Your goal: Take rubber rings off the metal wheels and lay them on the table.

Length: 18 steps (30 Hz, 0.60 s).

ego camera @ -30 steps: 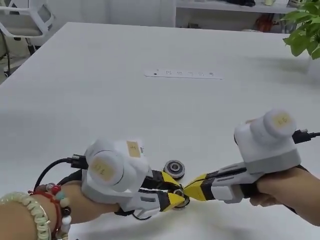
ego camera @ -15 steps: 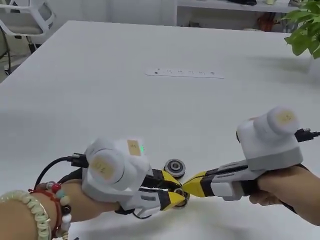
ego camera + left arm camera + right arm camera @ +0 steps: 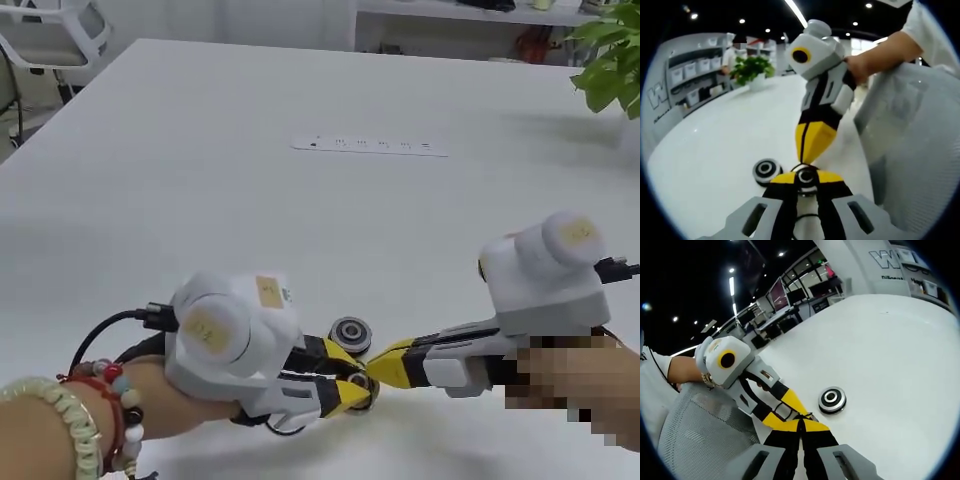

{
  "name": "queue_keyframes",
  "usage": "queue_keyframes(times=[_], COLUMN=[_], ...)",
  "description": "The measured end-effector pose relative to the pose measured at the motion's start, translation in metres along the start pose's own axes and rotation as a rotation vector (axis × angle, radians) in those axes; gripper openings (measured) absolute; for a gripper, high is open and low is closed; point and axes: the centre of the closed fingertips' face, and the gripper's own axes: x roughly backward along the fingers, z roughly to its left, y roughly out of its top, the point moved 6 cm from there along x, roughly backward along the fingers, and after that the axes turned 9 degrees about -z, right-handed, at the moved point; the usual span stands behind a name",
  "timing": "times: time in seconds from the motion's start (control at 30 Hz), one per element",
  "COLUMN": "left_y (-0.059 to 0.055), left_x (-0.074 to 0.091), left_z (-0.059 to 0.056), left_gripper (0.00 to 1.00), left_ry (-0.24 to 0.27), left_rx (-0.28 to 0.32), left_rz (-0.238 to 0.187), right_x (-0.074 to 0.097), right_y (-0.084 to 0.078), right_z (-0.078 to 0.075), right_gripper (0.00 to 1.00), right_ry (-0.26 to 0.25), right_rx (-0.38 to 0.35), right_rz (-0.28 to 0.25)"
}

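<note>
Left gripper (image 3: 358,392): jaws clamped on held wheel (image 3: 805,176).
Right gripper (image 3: 373,369): jaws together, tips at that wheel.
Second wheel (image 3: 350,333): flat on table (image 3: 300,220), near.

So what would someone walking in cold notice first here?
The two yellow-tipped tools meet tip to tip low in the head view. The left tool is shut on a small metal wheel, and the right tool has its closed tips at that wheel. Just beyond them, a second metal wheel with a black rubber ring lies flat on the white table.
</note>
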Motion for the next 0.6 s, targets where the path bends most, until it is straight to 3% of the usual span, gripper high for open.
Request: queue_keyframes(times=[0.23,0.3,0.4,0.47,0.6], left_y=[0.002,0.005,0.013,0.023,0.042], left_x=[0.000,0.001,0.003,0.006,0.013], left_z=[0.000,0.000,0.001,0.003,0.003], left_gripper=[0.14,0.14,0.13,0.19,0.28], left_ry=[0.003,-0.009,-0.008,0.008,0.013], left_rx=[0.013,-0.008,-0.008,0.018,0.015], left_rz=[0.024,0.028,-0.003,-0.035,-0.078], right_x=[0.001,0.002,0.002,0.002,0.002], right_y=[-0.005,-0.005,-0.005,-0.004,-0.002], right_z=[-0.006,-0.006,-0.006,-0.006,-0.006], right_gripper=[0.00,0.00,0.00,0.00,0.00], right_ry=[-0.029,-0.028,-0.032,-0.028,-0.022], right_rx=[0.011,0.009,0.021,0.019,0.015], right_rz=[0.033,0.033,0.040,0.038,0.032])
